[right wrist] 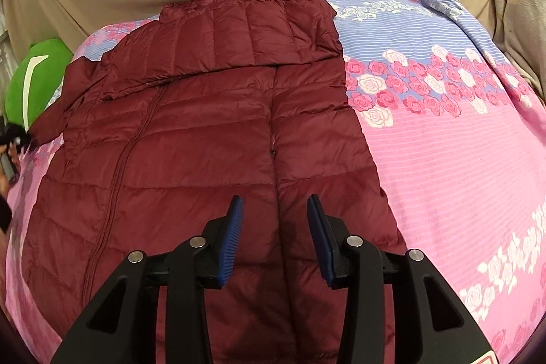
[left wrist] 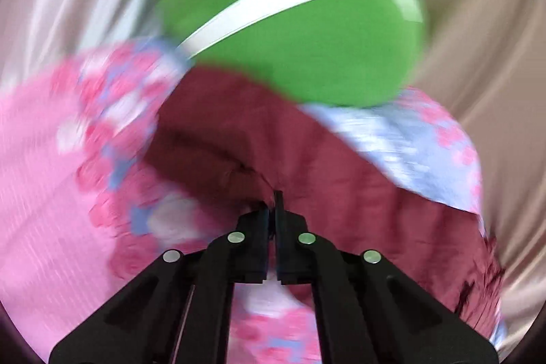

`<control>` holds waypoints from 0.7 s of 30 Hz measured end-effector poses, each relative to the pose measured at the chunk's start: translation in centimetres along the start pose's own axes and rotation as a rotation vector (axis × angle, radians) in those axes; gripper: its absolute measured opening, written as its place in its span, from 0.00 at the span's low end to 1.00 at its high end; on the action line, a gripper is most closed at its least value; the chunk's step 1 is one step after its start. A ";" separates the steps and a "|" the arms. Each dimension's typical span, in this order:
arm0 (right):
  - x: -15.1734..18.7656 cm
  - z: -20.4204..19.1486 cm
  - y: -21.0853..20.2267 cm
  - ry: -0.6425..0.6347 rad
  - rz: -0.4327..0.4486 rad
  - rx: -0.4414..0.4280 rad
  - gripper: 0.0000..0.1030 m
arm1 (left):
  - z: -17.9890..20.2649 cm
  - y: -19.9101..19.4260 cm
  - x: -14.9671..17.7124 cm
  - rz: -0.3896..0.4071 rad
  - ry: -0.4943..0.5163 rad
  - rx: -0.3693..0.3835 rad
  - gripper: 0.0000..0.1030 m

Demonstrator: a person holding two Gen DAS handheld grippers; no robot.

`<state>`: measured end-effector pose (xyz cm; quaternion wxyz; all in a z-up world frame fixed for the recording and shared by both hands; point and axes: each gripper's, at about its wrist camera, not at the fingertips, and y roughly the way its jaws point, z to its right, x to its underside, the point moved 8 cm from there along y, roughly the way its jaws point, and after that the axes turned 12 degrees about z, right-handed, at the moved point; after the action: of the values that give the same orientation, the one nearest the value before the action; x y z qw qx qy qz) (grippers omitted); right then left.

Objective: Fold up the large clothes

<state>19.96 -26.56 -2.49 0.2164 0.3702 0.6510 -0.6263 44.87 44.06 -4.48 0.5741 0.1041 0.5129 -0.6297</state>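
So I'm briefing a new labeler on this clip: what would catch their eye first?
The maroon puffer jacket spread across the flowered pink-and-blue bedsheet fills the right wrist view, with the open right tongs hovering over it. In the blurred left wrist view, the left tongs are shut on maroon fabric, with a bright green cushion with a white stripe behind.

Maroon quilted puffer jacket [right wrist: 191,142] lies flat — 1 sleeve folded across its chest.

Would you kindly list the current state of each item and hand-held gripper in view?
Maroon quilted puffer jacket: spread on the bed, right sleeve folded across the chest.
Left hand-held gripper: shut on jacket fabric.
Right hand-held gripper: open, over the jacket.
Green plush pillow: resting beside the jacket.
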 end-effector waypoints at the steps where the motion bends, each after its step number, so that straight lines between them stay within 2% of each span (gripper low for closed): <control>1: 0.0 -0.2 -0.2 0.000 0.004 -0.001 0.38 | 2.6 -1.3 -0.6 0.029 0.054 0.032 0.00; 4: -0.2 -1.0 -0.4 0.010 0.017 -0.022 0.39 | 11.2 -5.7 -1.2 0.095 0.184 0.167 0.00; 6: -0.5 -1.8 -0.4 0.015 0.024 -0.045 0.39 | 18.7 -9.8 -0.2 0.128 0.271 0.309 0.00; 7: -0.6 -2.2 -0.4 0.015 0.028 -0.054 0.39 | 23.1 -12.3 1.0 0.135 0.315 0.402 0.00; 10: -0.9 -3.3 -0.3 0.015 0.039 -0.084 0.39 | 31.9 -16.7 5.4 0.106 0.406 0.573 0.00; 13: -0.8 -3.6 -0.4 0.027 0.050 -0.104 0.39 | 39.6 -19.4 13.6 0.007 0.510 0.704 0.00; 15: -0.6 -3.3 -0.5 0.039 0.055 -0.105 0.40 | 43.2 -19.6 20.4 -0.087 0.576 0.746 0.00; 17: -0.1 -2.5 -0.5 0.060 0.047 -0.106 0.40 | 45.1 -18.1 27.0 -0.189 0.618 0.744 0.01; 19: 0.5 -1.4 -0.3 0.082 0.032 -0.099 0.42 | 45.6 -15.9 33.1 -0.297 0.635 0.718 0.04; 21: 1.0 -0.2 -0.1 0.102 0.015 -0.089 0.43 | 44.2 -14.2 37.3 -0.368 0.638 0.668 0.04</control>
<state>19.35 -26.14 -3.16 0.2037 0.3967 0.6856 -0.5754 41.47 -15.42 -3.87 0.2032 0.3776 0.4431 -0.7873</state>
